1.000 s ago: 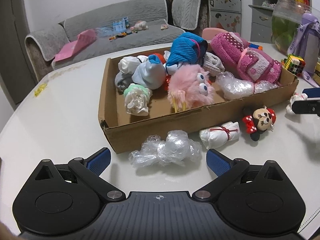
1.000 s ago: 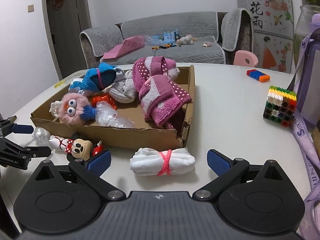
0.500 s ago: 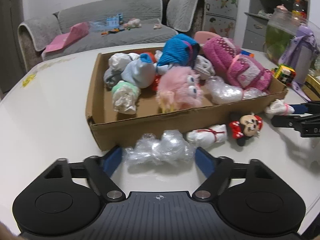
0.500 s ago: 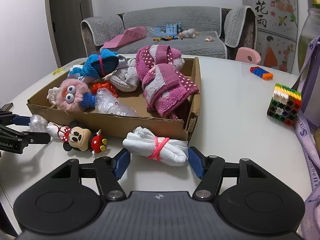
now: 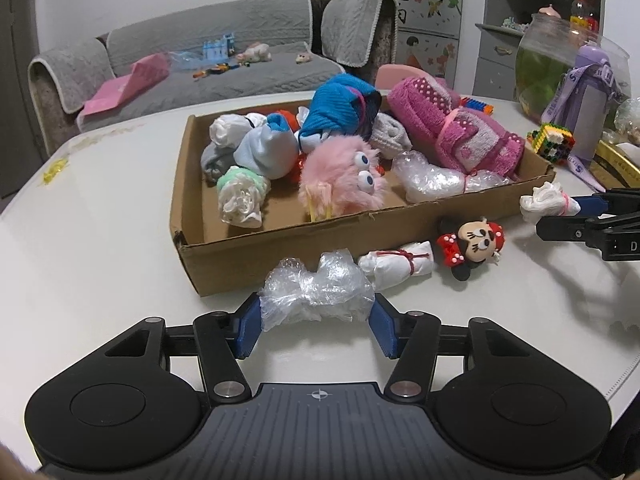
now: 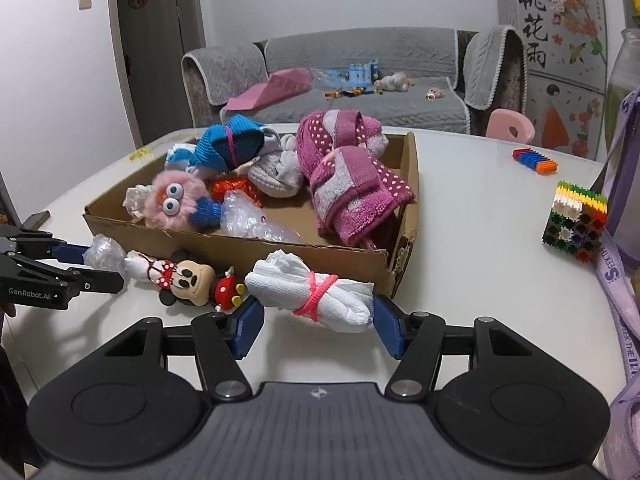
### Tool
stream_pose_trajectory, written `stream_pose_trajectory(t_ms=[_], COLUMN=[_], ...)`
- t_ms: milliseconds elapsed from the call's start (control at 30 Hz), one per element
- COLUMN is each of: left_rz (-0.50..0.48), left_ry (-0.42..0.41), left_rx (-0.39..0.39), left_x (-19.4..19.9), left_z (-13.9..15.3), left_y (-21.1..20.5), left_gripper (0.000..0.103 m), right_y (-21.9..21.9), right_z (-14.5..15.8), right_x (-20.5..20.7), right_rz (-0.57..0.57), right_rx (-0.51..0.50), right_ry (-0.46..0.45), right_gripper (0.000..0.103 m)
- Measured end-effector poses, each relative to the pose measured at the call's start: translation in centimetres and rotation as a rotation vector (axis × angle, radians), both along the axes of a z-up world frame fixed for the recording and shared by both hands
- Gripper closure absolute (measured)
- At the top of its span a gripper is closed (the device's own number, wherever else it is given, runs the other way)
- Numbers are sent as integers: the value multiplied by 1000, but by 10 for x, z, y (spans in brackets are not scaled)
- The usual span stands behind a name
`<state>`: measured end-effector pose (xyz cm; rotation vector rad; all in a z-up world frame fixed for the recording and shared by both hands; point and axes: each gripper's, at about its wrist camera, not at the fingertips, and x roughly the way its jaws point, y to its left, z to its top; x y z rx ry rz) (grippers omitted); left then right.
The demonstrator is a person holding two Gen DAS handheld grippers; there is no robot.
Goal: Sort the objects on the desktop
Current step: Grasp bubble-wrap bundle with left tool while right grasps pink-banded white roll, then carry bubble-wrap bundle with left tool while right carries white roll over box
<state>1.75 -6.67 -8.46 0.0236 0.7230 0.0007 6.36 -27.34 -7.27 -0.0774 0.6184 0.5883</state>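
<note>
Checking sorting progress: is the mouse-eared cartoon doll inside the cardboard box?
No, the mouse-eared cartoon doll lies on the white table outside the cardboard box.

Purple bottle [image 6: 628, 184] cropped; sofa toys [image 5: 252, 54] indistinct.

"GenRobot.AI" on left gripper [image 6: 102, 262], "桃花雨" on poster [image 6: 534, 24]
</note>
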Motion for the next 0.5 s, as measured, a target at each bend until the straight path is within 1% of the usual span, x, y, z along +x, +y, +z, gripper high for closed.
stream_pose_trajectory(t_ms=[200, 333, 500], left_rz=[-13, -21, -5], left_ry=[-29, -59, -93], left_rx=[-1, 19, 14], left_x=[-13, -18, -14], left_z=[17, 35, 63], left_y=[1, 2, 10], left_gripper=[41, 41, 41], right_y=[-8, -15, -24], right_z=[8, 17, 35], right_x=[-6, -5, -2], right_rz=[9, 12, 13], right_rx=[25, 40, 51], right_ry=[-18, -27, -50], right_gripper=[47, 47, 47])
